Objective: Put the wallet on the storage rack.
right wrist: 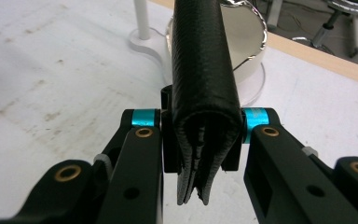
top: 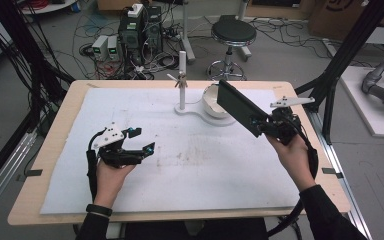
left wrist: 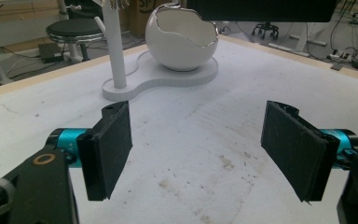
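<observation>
The right gripper (right wrist: 200,140) is clamping one end of a black wallet (top: 240,107), with the wallet's long axis running away from the jaws, up over the white egg-shaped bowl (top: 214,102) on its stand (left wrist: 177,77). The bowl is sitting just beyond and below the wallet's far end. The left gripper (top: 139,140) is hanging wide open and holding nothing, well apart over the white mat (top: 130,190).

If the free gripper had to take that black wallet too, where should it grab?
Probably the wallet's far flat end, from the side, pads on its two broad faces. It is slim and stiff, and the right gripper already clamps the near end. The left gripper is open.
</observation>
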Motion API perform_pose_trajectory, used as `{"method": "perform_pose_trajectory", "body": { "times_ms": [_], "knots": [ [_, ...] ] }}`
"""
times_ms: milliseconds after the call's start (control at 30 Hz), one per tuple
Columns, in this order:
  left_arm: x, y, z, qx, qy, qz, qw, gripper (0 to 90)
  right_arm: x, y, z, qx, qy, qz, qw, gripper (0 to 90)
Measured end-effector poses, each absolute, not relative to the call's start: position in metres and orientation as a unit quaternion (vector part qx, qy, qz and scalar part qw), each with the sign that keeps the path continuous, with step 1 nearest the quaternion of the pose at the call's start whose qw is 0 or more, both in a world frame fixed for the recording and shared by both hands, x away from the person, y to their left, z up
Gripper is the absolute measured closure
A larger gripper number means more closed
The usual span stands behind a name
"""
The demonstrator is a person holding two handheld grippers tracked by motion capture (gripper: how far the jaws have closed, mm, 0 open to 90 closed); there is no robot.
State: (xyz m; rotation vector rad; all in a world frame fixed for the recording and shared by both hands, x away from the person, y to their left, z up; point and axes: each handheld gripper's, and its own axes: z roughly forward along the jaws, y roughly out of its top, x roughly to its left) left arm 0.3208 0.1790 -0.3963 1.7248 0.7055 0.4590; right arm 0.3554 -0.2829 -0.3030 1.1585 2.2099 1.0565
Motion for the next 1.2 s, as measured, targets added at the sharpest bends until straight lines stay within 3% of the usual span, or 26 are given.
{"method": "perform_pose_trajectory", "body": {
  "times_ms": [600,1200],
  "knots": [
    [0.317,0.182,-0.396,0.737,0.297,0.193,0.575,24.5,0.405,-0.263,-0.304,0.436,0.818,0.308,0.215,76.0],
    [0.316,0.181,-0.397,0.739,0.296,0.191,0.574,24.5,0.421,-0.256,-0.309,0.436,0.810,0.327,0.219,74.6]
  ]
}}
